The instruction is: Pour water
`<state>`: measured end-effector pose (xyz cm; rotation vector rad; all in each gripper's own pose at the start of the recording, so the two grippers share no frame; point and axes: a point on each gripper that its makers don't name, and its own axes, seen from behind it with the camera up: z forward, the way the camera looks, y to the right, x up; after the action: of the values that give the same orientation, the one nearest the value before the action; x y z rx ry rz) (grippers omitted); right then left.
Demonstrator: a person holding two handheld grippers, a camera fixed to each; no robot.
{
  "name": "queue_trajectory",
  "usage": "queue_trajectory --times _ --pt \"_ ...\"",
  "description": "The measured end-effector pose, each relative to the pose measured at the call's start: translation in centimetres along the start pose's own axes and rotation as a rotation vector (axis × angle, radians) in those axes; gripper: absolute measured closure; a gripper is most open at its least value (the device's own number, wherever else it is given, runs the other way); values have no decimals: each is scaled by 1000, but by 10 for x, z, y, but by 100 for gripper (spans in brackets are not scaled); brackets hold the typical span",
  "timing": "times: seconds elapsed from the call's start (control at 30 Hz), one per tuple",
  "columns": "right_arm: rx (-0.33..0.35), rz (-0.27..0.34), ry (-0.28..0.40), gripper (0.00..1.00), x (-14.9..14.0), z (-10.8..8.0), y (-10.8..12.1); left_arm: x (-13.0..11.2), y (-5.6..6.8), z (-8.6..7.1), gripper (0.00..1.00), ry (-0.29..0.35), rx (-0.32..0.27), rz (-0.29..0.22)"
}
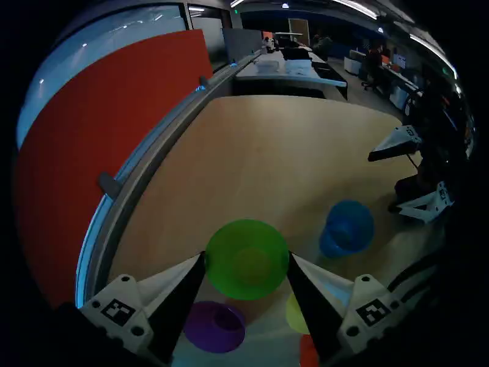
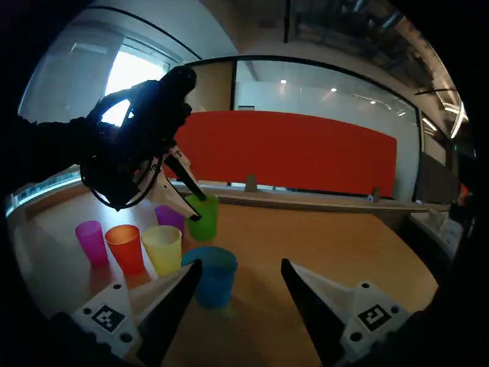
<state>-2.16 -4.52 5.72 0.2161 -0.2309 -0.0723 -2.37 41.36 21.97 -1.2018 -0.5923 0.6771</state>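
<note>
In the left gripper view, a red wall panel [image 1: 91, 153] stood at the left, then a grey rail [image 1: 153, 159] ran along the edge of a pale wooden table [image 1: 275, 159]; at bottom centre the left gripper [image 1: 245, 257] had both fingers pressed against the sides of a green cup [image 1: 247, 272], seen from above through its open mouth; whether it held water could not be told; below it lay a purple cup [image 1: 215, 326], a yellow cup [image 1: 295, 315] and a sliver of an orange cup [image 1: 307, 353]; further right stood a blue cup [image 1: 347, 227]; at the far right was the right gripper [image 1: 380, 183], fingers spread.

The right gripper view gave the side-on look; from the left stood a magenta cup [image 2: 91, 241], the orange cup [image 2: 125, 248], the yellow cup [image 2: 163, 248], the purple cup [image 2: 169, 217] behind them, then the green cup [image 2: 205, 223]; above, a dark gloved hand [image 2: 140, 147] held the left gripper [image 2: 200, 208] down at the green cup's rim; whether that cup's base touched the table [image 2: 342, 244] could not be told; in front, the blue cup [image 2: 211, 275] stood just beyond the left finger of the right gripper [image 2: 241, 264], which gaped wide with nothing between its fingers.
</note>
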Motion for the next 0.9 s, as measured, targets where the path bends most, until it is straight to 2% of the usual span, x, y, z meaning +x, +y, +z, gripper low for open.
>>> queue_trajectory --times 0.17,0.37,0.9 --pt "-3 -5 2 0 1 -2 0 10 4 -23 10 55 33 1" --pt "-4 -13 -3 0 0 -7 -1 13 5 -55 10 107 78 -25" --pt "14 -30 9 0 12 -17 -15 4 43 -143 10 275 192 -78"
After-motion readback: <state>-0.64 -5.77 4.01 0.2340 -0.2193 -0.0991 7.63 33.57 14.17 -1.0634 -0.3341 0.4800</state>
